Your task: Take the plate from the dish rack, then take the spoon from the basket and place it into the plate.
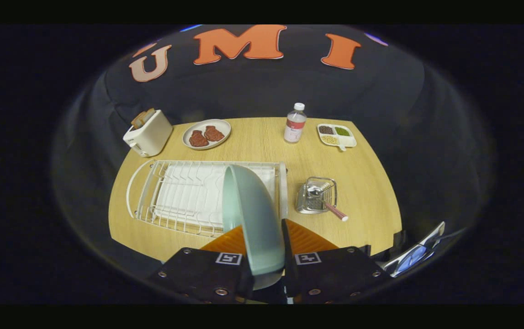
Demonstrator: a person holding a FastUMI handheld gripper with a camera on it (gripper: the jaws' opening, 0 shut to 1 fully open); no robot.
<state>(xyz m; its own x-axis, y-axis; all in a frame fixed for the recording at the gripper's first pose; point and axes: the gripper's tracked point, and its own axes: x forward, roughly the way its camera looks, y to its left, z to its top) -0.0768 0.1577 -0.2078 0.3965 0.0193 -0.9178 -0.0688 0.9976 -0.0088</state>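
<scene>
The claw (265,256) is clamped on one pale green plate (252,219), both orange fingers (230,240) pressing its rim; the plate stands on edge above the near end of the dish rack (184,196). Bare worktop (371,192) lies open along the near edge and right of the rack. Just right of the rack sits one wire basket (317,196) holding one spoon (335,211), its pink handle poking out. Farther back stand one toaster (148,133), one plate of meat (207,134), one bottle (295,123) and one divided tray (336,135).
</scene>
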